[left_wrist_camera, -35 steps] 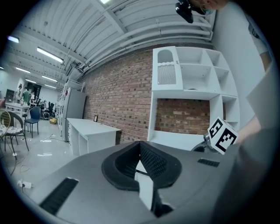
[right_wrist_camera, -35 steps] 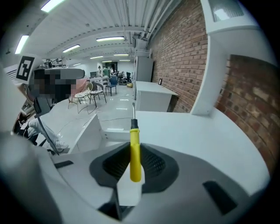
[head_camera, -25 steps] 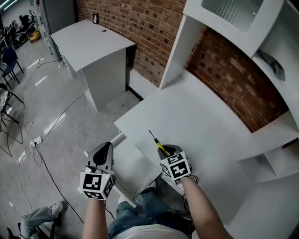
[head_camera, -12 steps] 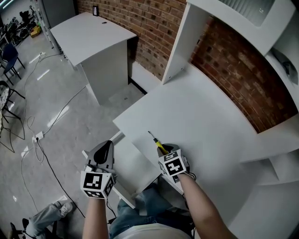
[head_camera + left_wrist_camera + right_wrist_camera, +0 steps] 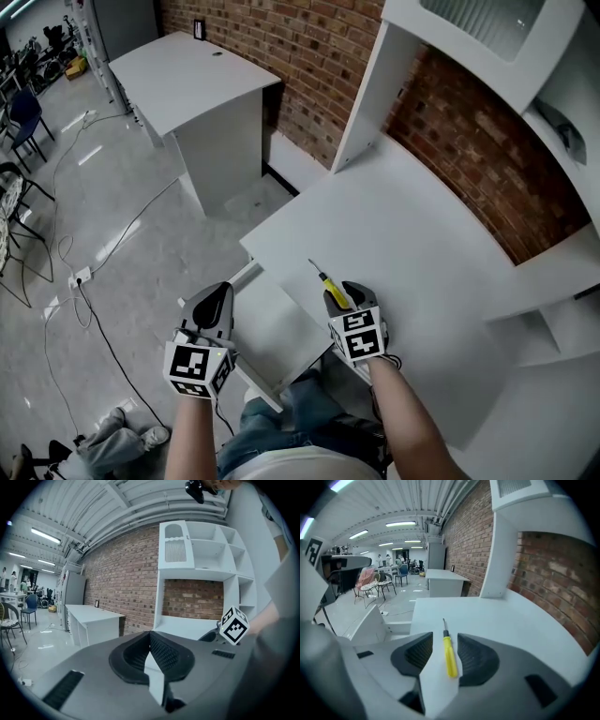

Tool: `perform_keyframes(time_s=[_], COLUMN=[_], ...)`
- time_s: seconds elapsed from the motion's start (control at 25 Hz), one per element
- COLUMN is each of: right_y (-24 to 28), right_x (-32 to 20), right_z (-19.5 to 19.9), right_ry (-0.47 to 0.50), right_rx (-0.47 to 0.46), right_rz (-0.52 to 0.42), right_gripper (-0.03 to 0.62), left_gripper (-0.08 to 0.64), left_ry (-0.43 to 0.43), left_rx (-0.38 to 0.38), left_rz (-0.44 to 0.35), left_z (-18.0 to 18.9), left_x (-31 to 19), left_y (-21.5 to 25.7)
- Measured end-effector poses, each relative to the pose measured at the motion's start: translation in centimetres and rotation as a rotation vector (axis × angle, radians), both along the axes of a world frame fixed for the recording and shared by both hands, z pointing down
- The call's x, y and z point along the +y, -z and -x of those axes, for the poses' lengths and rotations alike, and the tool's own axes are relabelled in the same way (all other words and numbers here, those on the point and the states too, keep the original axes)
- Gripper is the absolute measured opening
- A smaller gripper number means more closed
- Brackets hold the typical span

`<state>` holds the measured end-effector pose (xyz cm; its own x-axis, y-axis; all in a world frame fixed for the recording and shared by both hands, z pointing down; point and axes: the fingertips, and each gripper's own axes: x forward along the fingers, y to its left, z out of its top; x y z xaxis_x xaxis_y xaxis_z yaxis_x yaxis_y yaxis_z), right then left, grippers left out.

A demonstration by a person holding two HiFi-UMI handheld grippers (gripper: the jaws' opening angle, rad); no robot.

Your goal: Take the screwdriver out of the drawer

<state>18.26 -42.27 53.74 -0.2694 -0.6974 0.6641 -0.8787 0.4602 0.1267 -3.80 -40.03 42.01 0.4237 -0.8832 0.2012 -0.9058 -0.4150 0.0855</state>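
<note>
The screwdriver (image 5: 328, 284), yellow-handled with a thin dark shaft, lies on the white desk top (image 5: 412, 225) near its front edge. My right gripper (image 5: 341, 298) stands over the handle. Its jaws have just been opening, and the screwdriver (image 5: 449, 654) lies between the pads with a gap on each side. The right gripper (image 5: 445, 640) is open. The drawer (image 5: 281, 328) stands pulled out under the desk's front edge. My left gripper (image 5: 215, 302) hovers at the drawer's left side, and its pads meet at the tip with nothing in them (image 5: 150, 637).
A second white desk (image 5: 187, 75) stands at the far left against the brick wall (image 5: 300, 37). A white shelf unit (image 5: 487, 37) rises over the back of the desk. Cables (image 5: 84, 281) run across the floor at the left. The person's legs are below the drawer.
The right gripper's jaws have parted from the screwdriver's handle, which now lies loose on the desk. Both hands stay about where they were.
</note>
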Motion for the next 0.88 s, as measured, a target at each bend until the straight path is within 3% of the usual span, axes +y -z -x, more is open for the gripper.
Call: perform_keyframes(time_s=[0.08, 0.16, 0.2, 0.32, 0.48, 0.88], right_y=[2.4, 4.9, 6.1, 9.7, 13.1, 19.3], right_x=[1.2, 2.8, 3.8, 6.6, 9.6, 12.4], right_z=[0.6, 1.6, 2.3, 4.0, 5.1, 6.4], right_ry=[-0.03, -0.04, -0.032, -0.037, -0.121, -0.119], right_rx=[-0.023, -0.045, -0.064, -0.133, -0.173, -0.112], right_rz=[-0.055, -0.107, -0.128, -0.195, -0.283, -0.45], right_gripper=[0.165, 0.02, 0.012, 0.011, 0.01, 0.009], left_gripper=[0.014, 0.014, 0.014, 0.014, 0.014, 0.014], left_ry=[-0.015, -0.029, -0.035, -0.058, -0.09, -0.129], left_rx=[-0.002, 0.003, 0.008, 0.024, 0.037, 0.058], left_rz=[-0.014, -0.023, -0.027, -0.035, -0.051, -0.139], left_z=[0.7, 1.5, 1.8, 2.7, 3.7, 3.1], left_x=[0.9, 2.0, 2.5, 4.0, 5.3, 6.8], left_y=[0.5, 0.9, 1.1, 1.6, 2.4, 5.9])
